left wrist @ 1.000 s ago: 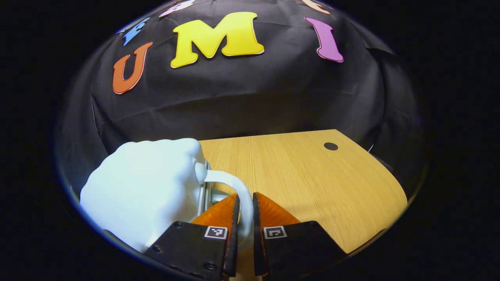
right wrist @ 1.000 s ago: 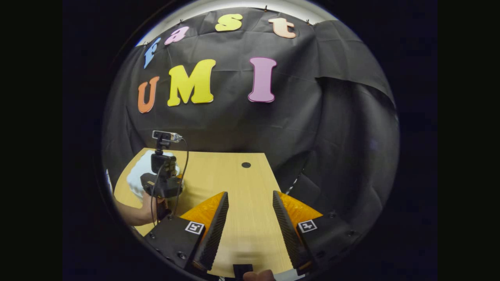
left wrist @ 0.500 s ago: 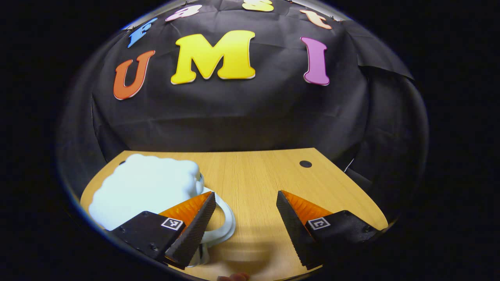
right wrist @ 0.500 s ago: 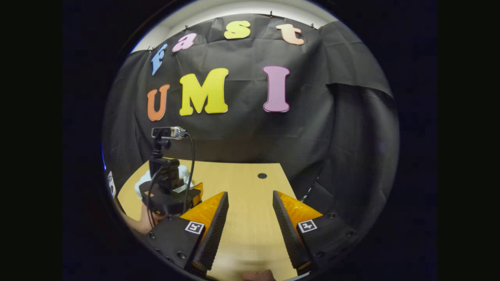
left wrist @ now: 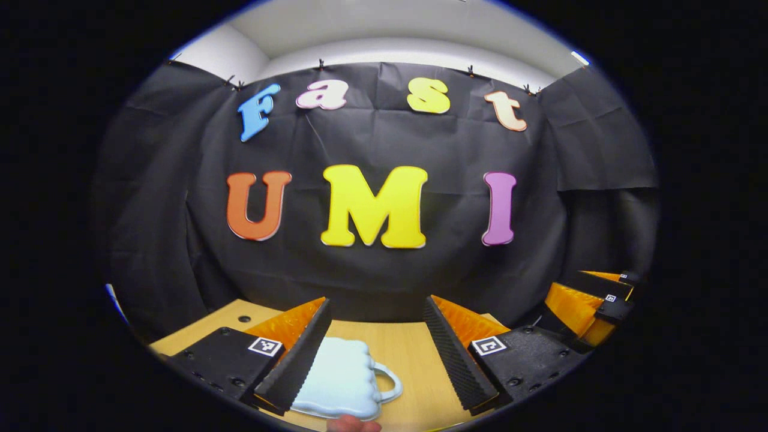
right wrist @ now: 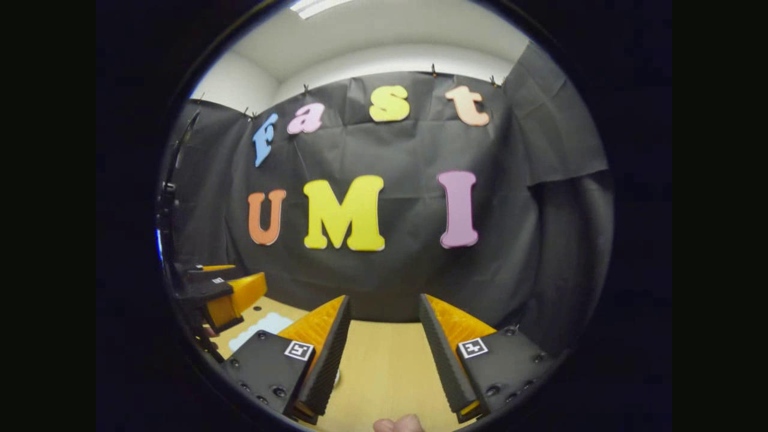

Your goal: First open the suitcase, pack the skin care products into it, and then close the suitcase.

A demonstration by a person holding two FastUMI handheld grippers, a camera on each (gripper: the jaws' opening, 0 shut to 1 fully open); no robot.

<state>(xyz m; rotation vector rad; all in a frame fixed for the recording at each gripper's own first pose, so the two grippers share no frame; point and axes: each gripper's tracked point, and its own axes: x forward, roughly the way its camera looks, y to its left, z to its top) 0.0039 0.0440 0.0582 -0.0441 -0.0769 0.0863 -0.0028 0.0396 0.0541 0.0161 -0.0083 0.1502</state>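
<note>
1. Pale-blue suitcase (left wrist: 339, 381) lay closed on the tabletop (left wrist: 414, 360); I had let go of its handle (left wrist: 387, 384) and lifted away, so the task looked finished.
2. Left hand-held gripper (left wrist: 375, 342) and right hand-held gripper (right wrist: 381, 336) gaped wide, holding nothing.
3. Its handle pointed right; its long axis I couldn't tell.

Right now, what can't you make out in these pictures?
- Suitcase, left gripper view: the left gripper's finger covers its left side, so whether it is latched is unclear.
- Suitcase contents: hidden inside the shell.
- Suitcase, right gripper view: a small patch behind the right gripper.
</note>
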